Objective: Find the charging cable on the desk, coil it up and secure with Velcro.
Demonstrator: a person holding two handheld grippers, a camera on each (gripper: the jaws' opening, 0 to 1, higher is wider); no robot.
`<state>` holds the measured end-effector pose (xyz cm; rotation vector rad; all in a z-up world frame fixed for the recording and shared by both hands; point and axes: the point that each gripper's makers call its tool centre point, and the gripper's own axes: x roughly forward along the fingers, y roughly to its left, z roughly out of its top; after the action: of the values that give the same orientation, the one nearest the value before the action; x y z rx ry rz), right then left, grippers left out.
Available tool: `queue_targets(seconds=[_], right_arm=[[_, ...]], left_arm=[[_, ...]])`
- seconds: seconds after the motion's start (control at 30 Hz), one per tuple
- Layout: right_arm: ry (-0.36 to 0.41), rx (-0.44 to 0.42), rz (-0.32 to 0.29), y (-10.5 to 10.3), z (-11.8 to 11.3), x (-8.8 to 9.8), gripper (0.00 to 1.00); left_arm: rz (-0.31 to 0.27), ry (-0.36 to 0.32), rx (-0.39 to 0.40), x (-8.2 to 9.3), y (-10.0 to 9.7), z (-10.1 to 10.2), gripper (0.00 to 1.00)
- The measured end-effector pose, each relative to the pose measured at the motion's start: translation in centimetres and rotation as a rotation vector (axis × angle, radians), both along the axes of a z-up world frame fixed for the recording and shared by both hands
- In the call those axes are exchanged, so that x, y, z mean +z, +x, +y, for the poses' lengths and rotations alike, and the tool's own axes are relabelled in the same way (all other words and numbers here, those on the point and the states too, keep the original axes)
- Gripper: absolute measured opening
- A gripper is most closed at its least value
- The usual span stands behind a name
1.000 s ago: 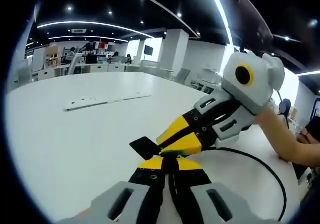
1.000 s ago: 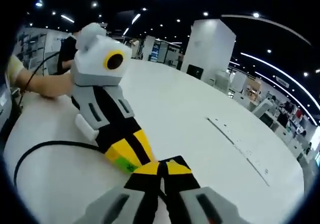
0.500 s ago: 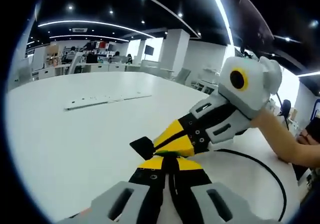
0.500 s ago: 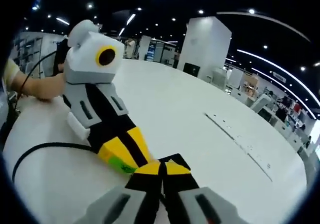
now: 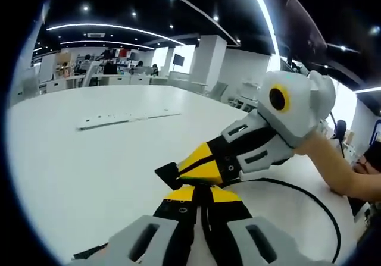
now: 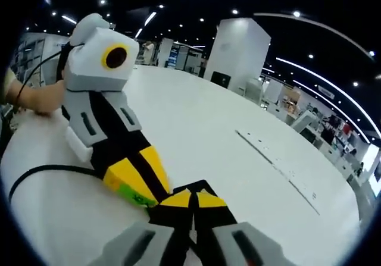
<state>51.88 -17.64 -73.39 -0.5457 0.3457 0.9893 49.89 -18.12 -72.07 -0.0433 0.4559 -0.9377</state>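
White desk (image 5: 71, 159) carries a long white power strip (image 5: 128, 118) far off. Black charging cable (image 5: 315, 203) loops on the desk at the person's side, running in toward the tips. Black Velcro tab (image 5: 168, 174) sticks out where both tips meet. Left gripper (image 5: 199, 193) and right gripper (image 6: 191, 196) are both pinched narrow, tip to tip; what each one clamps, cannot tell. Likely the strap-fastening step; next move calls for wrapping the tab round and pressing it.
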Motion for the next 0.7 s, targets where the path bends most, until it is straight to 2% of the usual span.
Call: queue_targets(seconds=[0.47, 0.7], right_arm=[[0.027, -0.031, -0.023, 0.8, 0.3, 0.0, 0.03], [0.021, -0.039, -0.065, 1.0, 0.4, -0.2, 0.03]], left_arm=[[-0.002, 0.0, 0.0, 0.1, 0.2, 0.1, 0.08], [-0.001, -0.002, 0.001, 0.2, 0.5, 0.2, 0.08]])
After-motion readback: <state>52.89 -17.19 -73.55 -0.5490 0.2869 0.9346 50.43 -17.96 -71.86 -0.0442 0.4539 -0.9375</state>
